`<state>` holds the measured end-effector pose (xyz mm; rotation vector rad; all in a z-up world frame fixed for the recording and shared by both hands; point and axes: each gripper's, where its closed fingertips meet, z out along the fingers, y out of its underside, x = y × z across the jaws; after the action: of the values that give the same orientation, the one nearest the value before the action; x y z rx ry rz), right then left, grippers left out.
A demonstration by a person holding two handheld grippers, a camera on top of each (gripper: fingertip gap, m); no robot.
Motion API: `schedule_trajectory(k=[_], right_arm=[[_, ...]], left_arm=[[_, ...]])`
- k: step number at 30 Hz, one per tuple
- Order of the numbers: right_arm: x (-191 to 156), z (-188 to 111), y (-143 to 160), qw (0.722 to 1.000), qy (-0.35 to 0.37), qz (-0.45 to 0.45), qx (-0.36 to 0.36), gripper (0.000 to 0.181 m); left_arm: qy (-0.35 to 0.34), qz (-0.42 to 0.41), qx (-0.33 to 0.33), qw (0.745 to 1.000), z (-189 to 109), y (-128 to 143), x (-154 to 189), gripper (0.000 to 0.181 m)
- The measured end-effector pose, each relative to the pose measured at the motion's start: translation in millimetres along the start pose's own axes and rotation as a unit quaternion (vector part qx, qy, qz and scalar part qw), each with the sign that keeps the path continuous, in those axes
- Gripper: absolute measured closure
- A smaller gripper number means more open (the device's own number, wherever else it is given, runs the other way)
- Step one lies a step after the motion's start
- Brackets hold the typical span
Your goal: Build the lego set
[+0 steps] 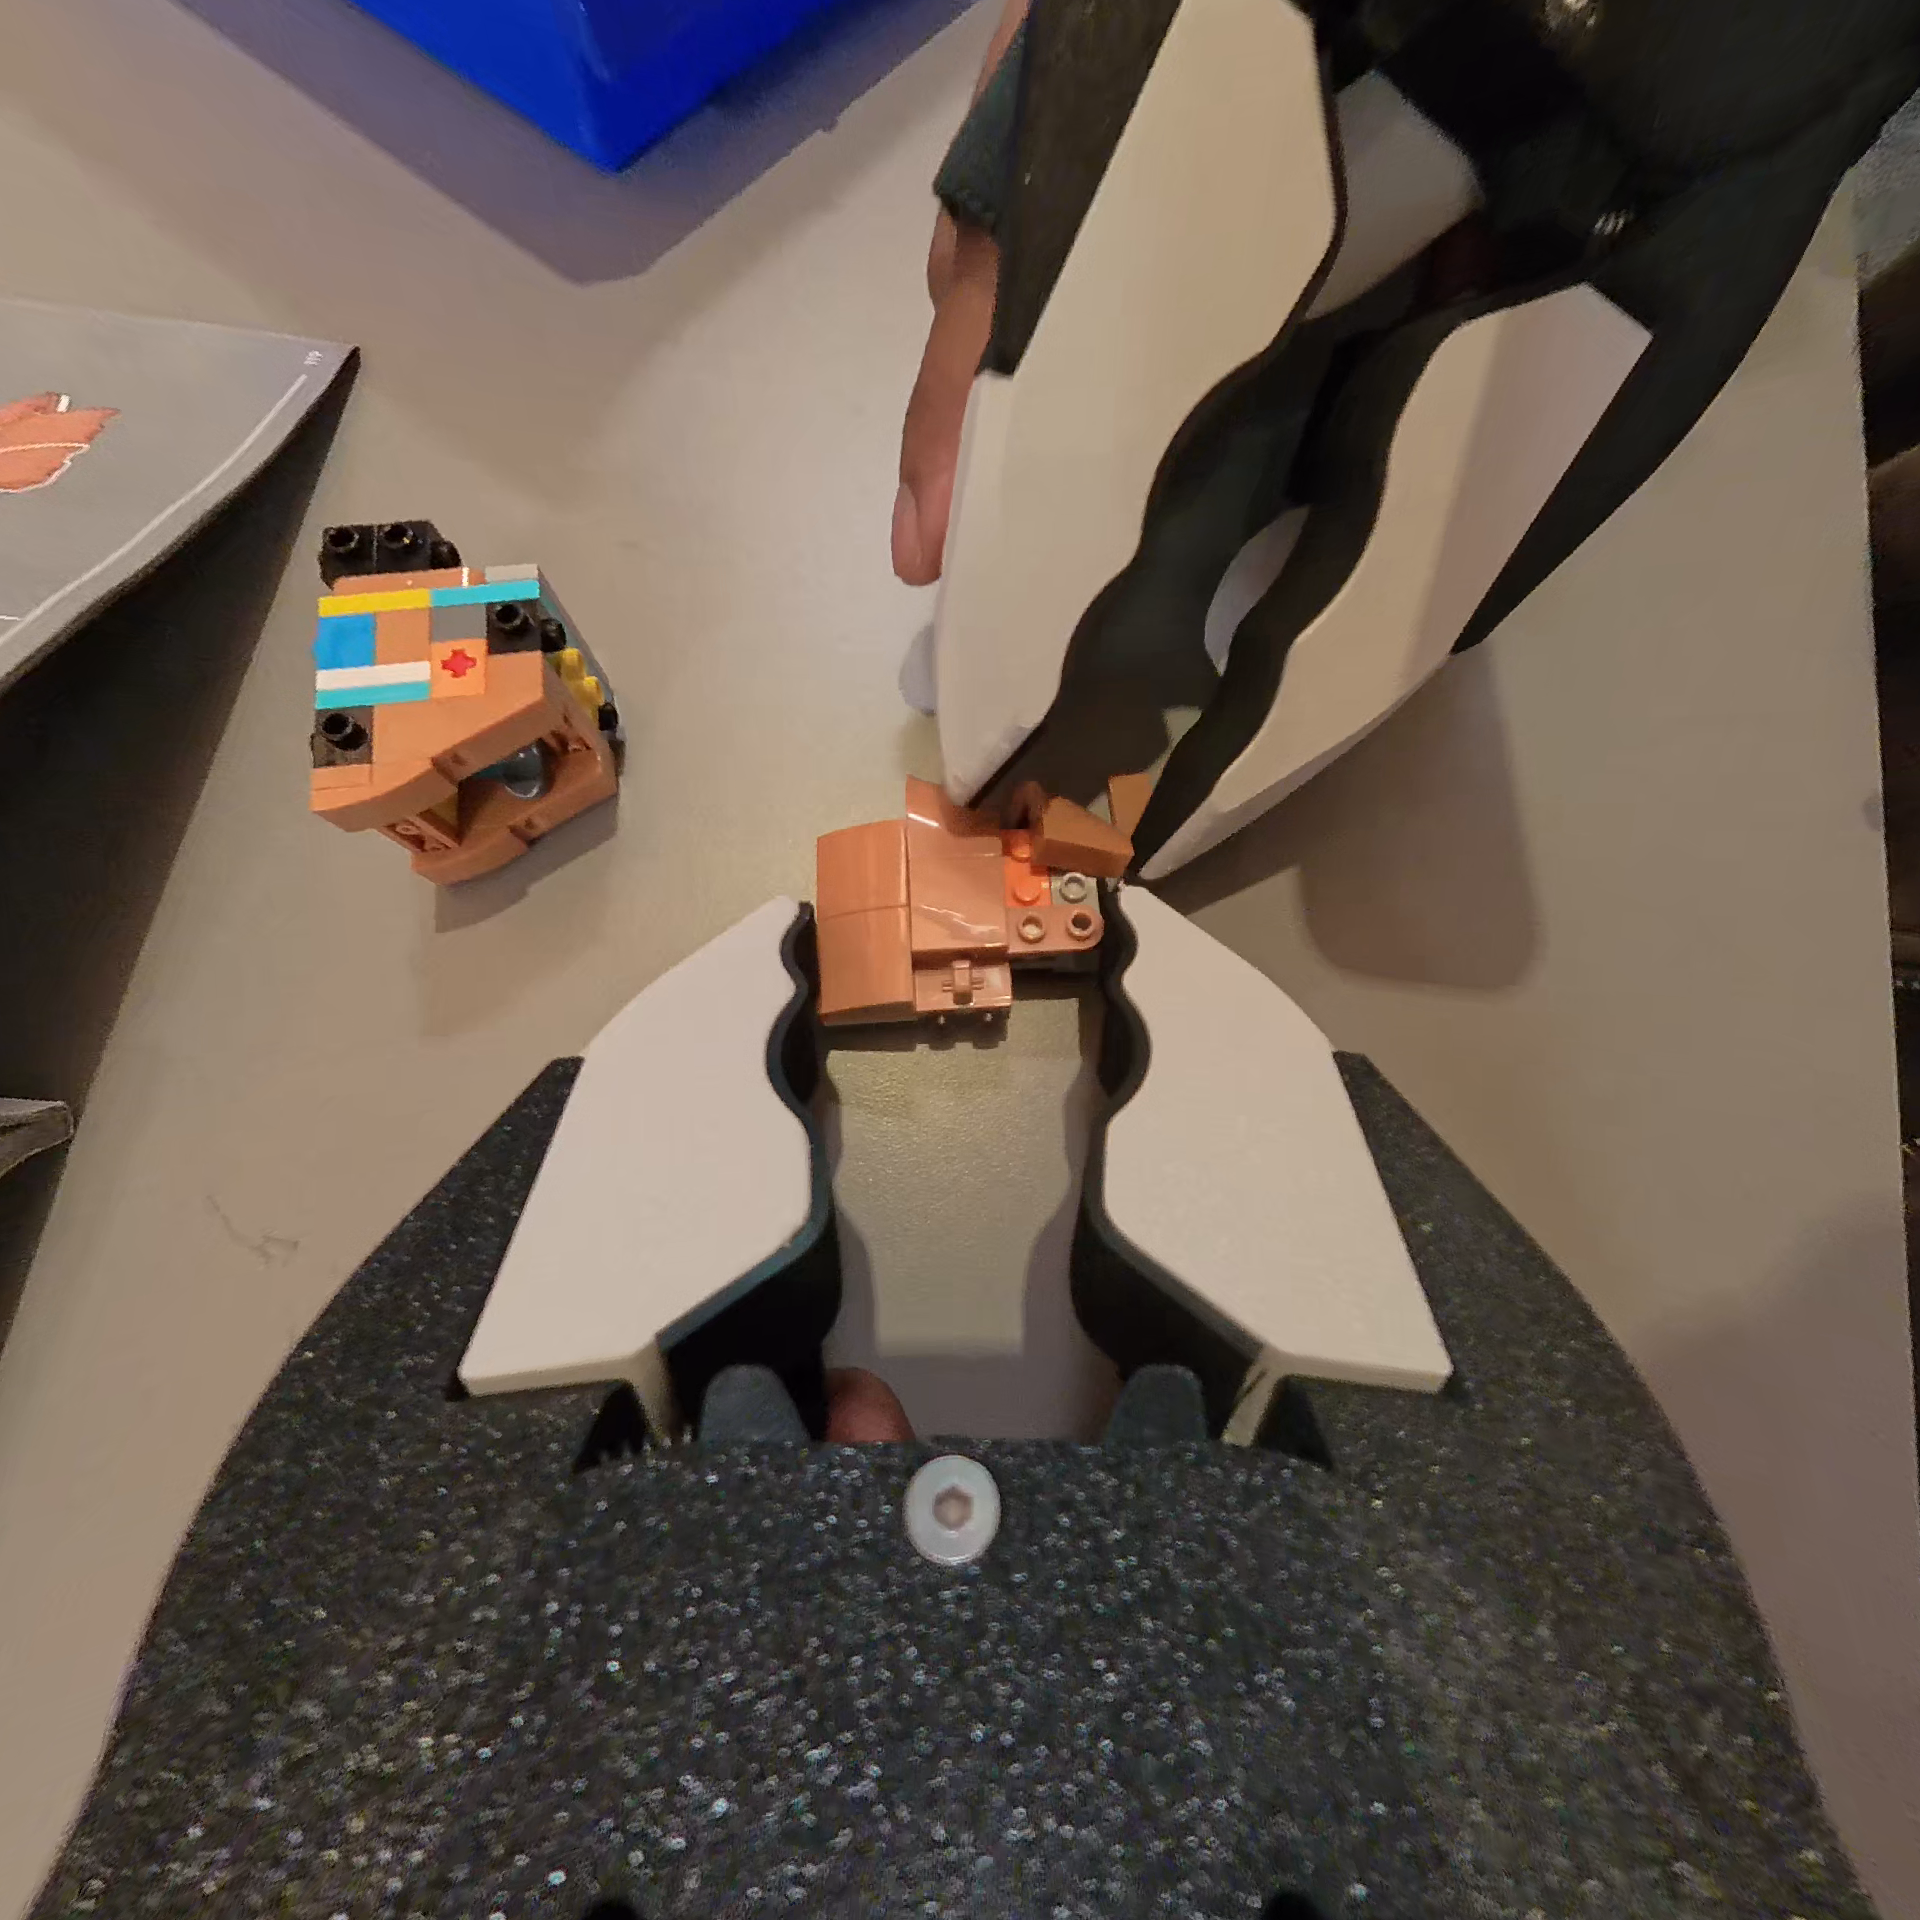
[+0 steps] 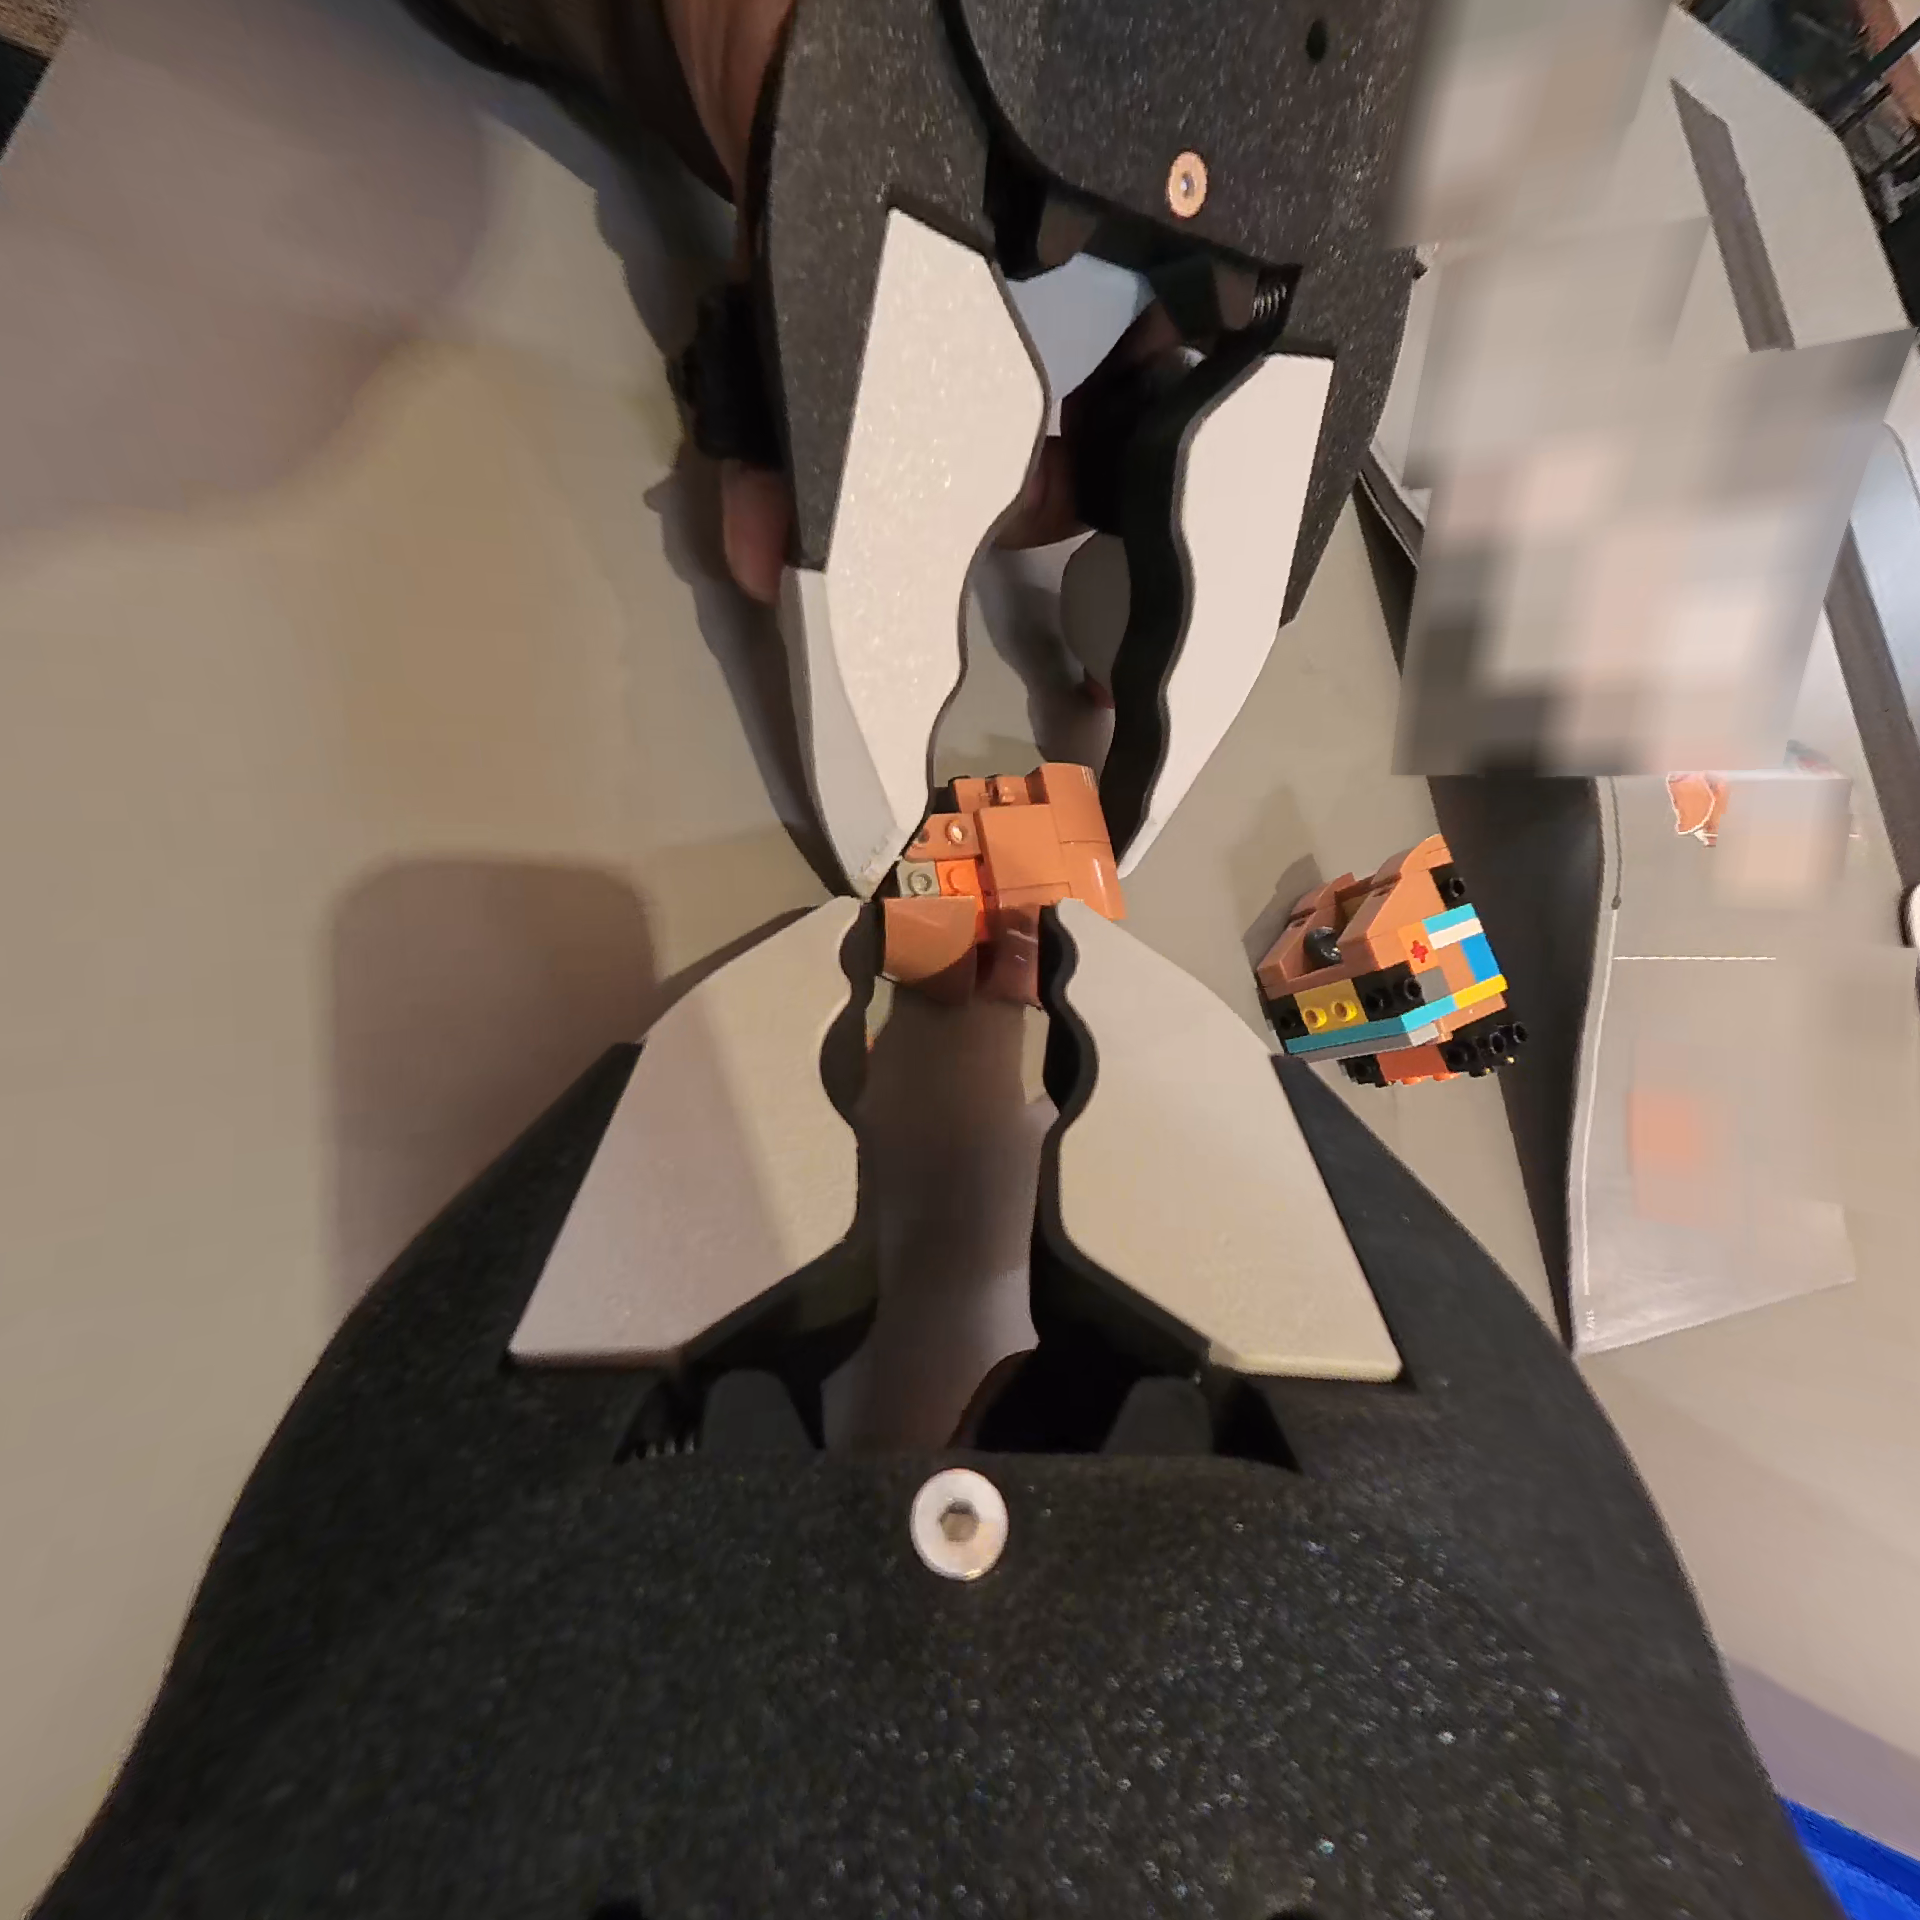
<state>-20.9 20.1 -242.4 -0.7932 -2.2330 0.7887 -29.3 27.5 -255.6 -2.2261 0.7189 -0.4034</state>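
Note:
My left gripper [image 1: 958, 912] is shut on a brown lego sub-assembly [image 1: 914, 925] with orange and grey studs at its right end, held just over the beige table. My right gripper [image 1: 1055, 840] comes in from the upper right, shut on a small brown slope brick [image 1: 1081, 842], and holds it tilted against the studded end of the sub-assembly. In the right wrist view, the right gripper [image 2: 956, 920] holds the slope brick [image 2: 930, 940] against the sub-assembly [image 2: 1039, 842], and the left gripper [image 2: 997, 873] reaches down from above.
A larger multi-coloured lego build [image 1: 457, 717] lies on the table to the left, also in the right wrist view [image 2: 1382, 977]. An instruction booklet [image 1: 135, 468] lies at far left and a blue bin [image 1: 623, 73] at the back. The table edge [image 1: 1865, 727] runs down the right. Both grippers' tips are close together, under 4 cm apart.

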Motion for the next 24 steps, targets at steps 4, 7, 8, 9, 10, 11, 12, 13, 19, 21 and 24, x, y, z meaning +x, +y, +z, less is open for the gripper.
schedule_trajectory(k=[4, 7, 8, 9, 10, 11, 12, 13, 19, 21, 24], right_arm=[[0, -8, 1, 1.0, 0.013, -0.014, 0.007, 0.152], [-6, -15, 2, 0.999, 0.015, -0.043, 0.015, 0.156], [-9, -16, 3, 0.998, 0.013, -0.053, 0.015, 0.158], [-12, -16, 4, 0.998, 0.011, -0.062, 0.012, 0.16], [-15, -15, 5, 0.998, 0.01, -0.068, 0.008, 0.161], [-16, -13, 6, 0.997, 0.011, -0.073, 0.002, 0.161], [-17, -12, 6, 0.997, 0.012, -0.077, -0.002, 0.161], [-18, -11, 5, 0.997, 0.014, -0.078, -0.001, 0.164], [-13, -7, 2, 0.997, 0.027, -0.071, 0.0, 0.164], [-11, -8, 0, 0.997, 0.032, -0.069, 0.004, 0.164], [-9, -7, -3, 0.997, 0.038, -0.074, 0.007, 0.166]], left_arm=[[0.002, -0.003, 0.002, 1.0, 0, 0, 0, 0.129], [0.001, -0.003, 0.002, 1.0, 0, 0, 0, 0.129], [0.001, -0.002, 0.001, 1.0, 0, 0, 0, 0.129], [0.001, -0.002, 0.001, 1.0, 0, 0, 0, 0.129], [0.001, -0.001, 0.001, 1.0, 0, 0, 0, 0.129], [0.001, 0.0, 0.0, 1.0, 0, 0, 0, 0.129], [0.001, 0.002, 0.0, 1.0, 1, 0, 0, 0.129], [0.002, 0.003, 0.0, 1.0, 1, 0, 1, 0.129], [0.005, 0.007, 0.008, 1.0, 0, -3, 2, 0.129], [0.007, 0.01, 0.01, 1.0, 1, -4, 3, 0.129], [0.01, 0.012, 0.013, 1.0, 1, -5, 5, 0.129]])
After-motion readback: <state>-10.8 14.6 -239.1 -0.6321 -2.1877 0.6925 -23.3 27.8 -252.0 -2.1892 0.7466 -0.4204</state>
